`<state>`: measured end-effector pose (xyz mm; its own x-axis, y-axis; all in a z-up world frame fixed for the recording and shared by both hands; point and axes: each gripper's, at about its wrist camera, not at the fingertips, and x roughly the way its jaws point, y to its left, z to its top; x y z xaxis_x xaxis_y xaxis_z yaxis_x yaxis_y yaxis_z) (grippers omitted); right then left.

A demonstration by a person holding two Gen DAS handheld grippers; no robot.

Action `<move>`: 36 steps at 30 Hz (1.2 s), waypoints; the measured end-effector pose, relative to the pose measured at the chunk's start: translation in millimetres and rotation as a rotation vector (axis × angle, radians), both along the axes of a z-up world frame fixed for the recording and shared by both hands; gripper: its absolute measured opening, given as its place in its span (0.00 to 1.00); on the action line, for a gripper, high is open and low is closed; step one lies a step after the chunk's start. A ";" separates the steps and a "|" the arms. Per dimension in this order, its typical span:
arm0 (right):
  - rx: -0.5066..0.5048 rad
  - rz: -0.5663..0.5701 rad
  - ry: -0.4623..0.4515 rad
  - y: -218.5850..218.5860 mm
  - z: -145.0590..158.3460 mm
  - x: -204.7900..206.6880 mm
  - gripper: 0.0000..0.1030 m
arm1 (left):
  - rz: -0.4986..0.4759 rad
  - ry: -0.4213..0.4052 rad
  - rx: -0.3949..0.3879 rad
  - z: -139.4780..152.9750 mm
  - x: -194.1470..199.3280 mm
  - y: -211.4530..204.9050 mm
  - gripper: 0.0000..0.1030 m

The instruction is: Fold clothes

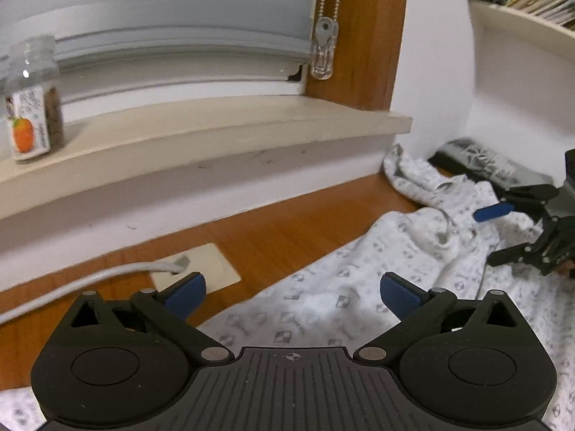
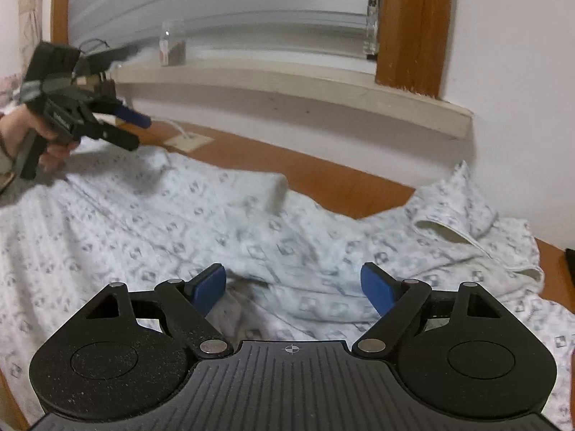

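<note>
A white garment (image 2: 201,222) with a small grey print lay spread and rumpled over the wooden worktop (image 1: 287,230), below the window sill (image 1: 201,125). Its bunched end, with a pale lining showing, sat toward the corner of the wall, right of the sill's end. The left tool (image 1: 293,287) hung above the garment's near edge with its blue pads wide apart and nothing between them. The right tool (image 2: 293,282) was above the middle of the cloth, its blue pads also apart and holding nothing. A hand (image 2: 46,143) gripped the left tool's handle, below the sill's left end. On the sill stood a clear jar (image 1: 34,100) with an orange label. Below the sill, a grey cable (image 1: 90,280) ran to a beige plate (image 1: 201,269) set in the worktop. A blind's bead chain (image 1: 325,25) hung at the sill's right end.
</note>
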<state>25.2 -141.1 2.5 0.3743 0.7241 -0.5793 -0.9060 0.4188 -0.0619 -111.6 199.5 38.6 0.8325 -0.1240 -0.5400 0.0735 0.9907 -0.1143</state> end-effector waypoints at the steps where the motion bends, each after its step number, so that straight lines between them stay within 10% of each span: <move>1: -0.012 0.001 -0.008 1.5 0.0 -1.4 0.63 | -0.010 -0.003 -0.007 -5.7 -0.5 0.7 1.00; 6: -0.066 -0.001 -0.079 8.9 5.8 -10.6 0.08 | -0.075 -0.084 -0.011 -6.9 -13.0 -1.2 1.00; 12: 0.015 -0.002 -0.126 -16.9 47.5 -32.6 0.07 | -0.039 -0.034 -0.055 -10.7 -3.9 8.1 1.00; 17: -0.073 -0.003 -0.051 -27.9 29.7 -30.1 0.22 | -0.039 -0.011 -0.062 -12.9 0.9 10.4 1.00; 21: 0.043 -0.098 -0.024 -52.0 43.3 -7.4 0.52 | -0.034 -0.004 -0.059 -13.4 2.8 10.3 1.00; 26: 0.172 -0.266 0.031 -49.9 52.0 49.9 0.58 | -0.032 -0.004 -0.059 -13.8 3.3 11.2 1.00; 36: 0.028 -0.385 0.159 21.7 9.3 127.0 0.68 | -0.036 -0.001 -0.070 -14.1 2.9 12.6 1.00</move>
